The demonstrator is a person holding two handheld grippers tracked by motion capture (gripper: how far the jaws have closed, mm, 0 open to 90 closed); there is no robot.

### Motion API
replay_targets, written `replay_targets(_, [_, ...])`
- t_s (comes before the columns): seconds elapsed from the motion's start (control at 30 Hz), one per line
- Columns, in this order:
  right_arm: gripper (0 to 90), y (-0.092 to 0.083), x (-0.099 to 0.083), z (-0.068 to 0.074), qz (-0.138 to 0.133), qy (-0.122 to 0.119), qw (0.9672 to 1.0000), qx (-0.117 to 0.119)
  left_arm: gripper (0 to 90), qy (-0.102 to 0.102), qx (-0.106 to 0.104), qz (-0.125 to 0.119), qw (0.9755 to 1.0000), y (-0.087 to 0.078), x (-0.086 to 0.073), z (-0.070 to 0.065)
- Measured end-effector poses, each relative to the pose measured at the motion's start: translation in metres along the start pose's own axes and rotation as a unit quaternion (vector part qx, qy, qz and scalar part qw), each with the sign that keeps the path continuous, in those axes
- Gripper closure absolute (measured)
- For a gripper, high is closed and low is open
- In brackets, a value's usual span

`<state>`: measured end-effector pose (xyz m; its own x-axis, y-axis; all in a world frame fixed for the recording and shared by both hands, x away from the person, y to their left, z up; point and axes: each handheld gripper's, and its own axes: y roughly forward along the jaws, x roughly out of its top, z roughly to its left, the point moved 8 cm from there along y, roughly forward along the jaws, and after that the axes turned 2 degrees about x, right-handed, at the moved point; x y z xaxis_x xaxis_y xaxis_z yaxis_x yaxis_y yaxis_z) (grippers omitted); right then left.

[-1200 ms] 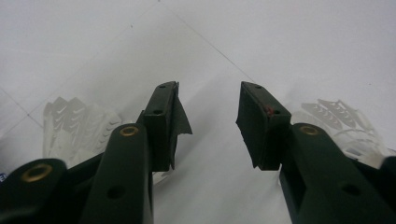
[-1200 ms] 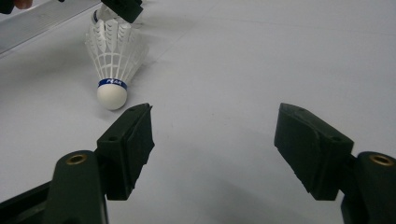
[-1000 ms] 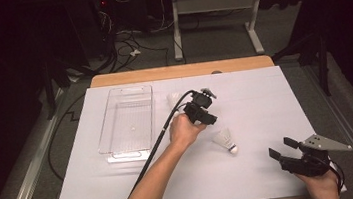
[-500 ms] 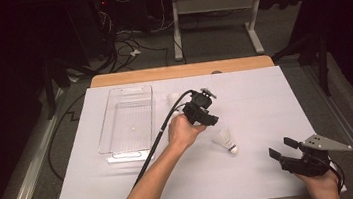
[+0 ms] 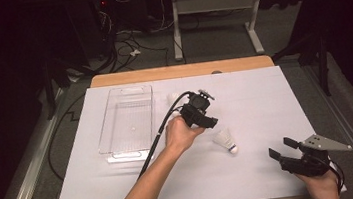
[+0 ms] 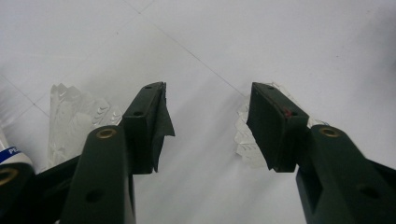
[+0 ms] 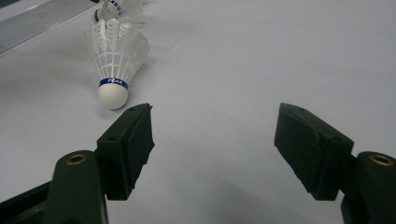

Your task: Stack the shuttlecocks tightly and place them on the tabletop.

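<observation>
A white shuttlecock (image 5: 225,139) with a blue band lies on its side on the white sheet, cork toward the front right; in the right gripper view the shuttlecock (image 7: 114,60) lies just beyond the jaws. My left gripper (image 5: 208,121) hovers just left of it, pointing down. Its jaws have just been opening and stand open (image 6: 208,88) with bare sheet between them. White feathers (image 6: 70,116) show behind its left jaw, and more behind its right one. My right gripper (image 5: 281,148) rests open at the front right corner, nothing between its jaws (image 7: 215,112).
A clear plastic tray (image 5: 118,136) stands at the left of the sheet. A second shuttlecock (image 5: 173,98) lies beside the tray's far right corner. The left gripper's black cable (image 5: 160,129) trails toward the front edge. The wooden table edge (image 5: 181,71) shows at the back.
The left gripper has lifted slightly off the sheet beside the shuttlecock. The shuttlecock and the right gripper have kept still.
</observation>
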<state>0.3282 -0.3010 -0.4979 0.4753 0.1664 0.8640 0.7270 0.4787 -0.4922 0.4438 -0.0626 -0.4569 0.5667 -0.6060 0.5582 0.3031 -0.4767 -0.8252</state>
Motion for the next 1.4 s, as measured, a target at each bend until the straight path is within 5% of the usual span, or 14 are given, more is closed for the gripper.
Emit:
replay_targets(0.53, [28.3, 0.000, 0.000, 0.000, 0.000, 0.000, 1.0000, 0.000, 40.0, -0.004, 0.018, 0.001, 0.9998, -0.008, -0.010, 0.001])
replay_targets(1.4, [28.3, 0.000, 0.000, 0.000, 0.000, 0.001, 1.0000, 0.000, 34.7, -0.007, 0.013, -0.008, 0.9999, -0.020, -0.031, -0.002])
